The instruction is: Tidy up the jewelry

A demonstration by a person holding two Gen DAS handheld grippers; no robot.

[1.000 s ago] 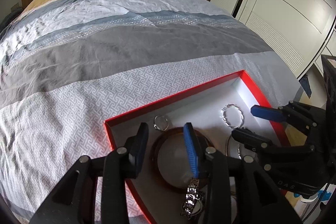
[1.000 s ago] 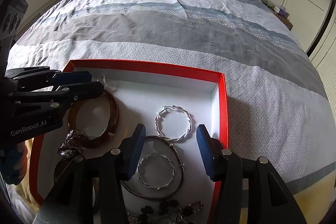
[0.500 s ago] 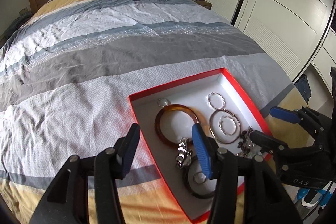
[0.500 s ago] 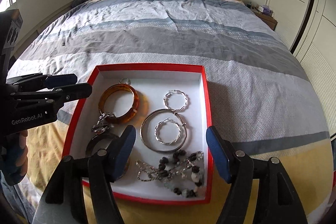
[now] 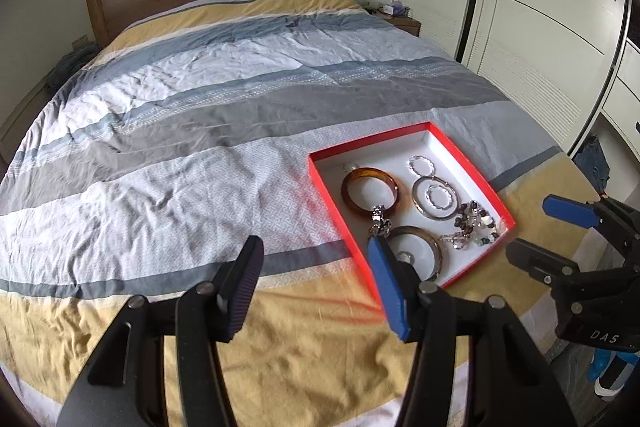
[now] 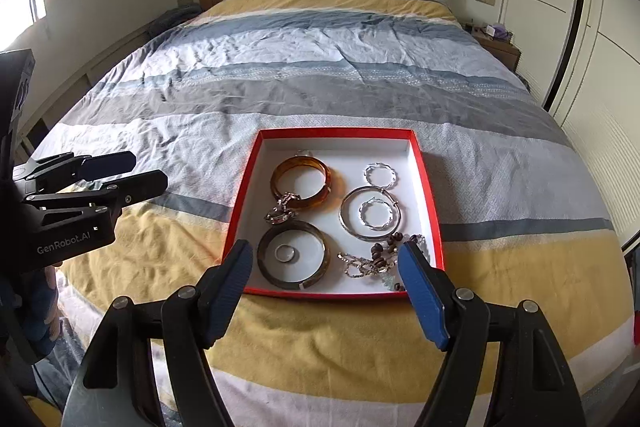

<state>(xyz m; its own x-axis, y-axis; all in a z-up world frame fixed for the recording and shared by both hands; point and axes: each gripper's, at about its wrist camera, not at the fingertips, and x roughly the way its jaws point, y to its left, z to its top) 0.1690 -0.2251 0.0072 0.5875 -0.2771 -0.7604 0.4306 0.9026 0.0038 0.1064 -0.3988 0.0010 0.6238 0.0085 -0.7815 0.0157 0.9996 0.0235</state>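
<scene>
A red tray (image 6: 432,203) with a white floor lies near the foot of the bed (image 6: 320,67), on the striped cover. Inside it, an amber bangle (image 6: 301,182) sits toward the far left, touching a small silver clasp piece (image 6: 280,213); nearer, a dark bangle (image 6: 291,254) rings a small silver ring (image 6: 286,253). On the right side a twisted hoop earring (image 6: 381,174) lies beyond a large silver bangle (image 6: 370,213), which encircles a second twisted hoop (image 6: 374,213). A beaded chain (image 6: 376,259) is heaped at the near right corner. The left claw (image 5: 316,291) and the right claw (image 6: 326,291) both hang above the cover with jaws wide apart, holding nothing, clear of the tray.
</scene>
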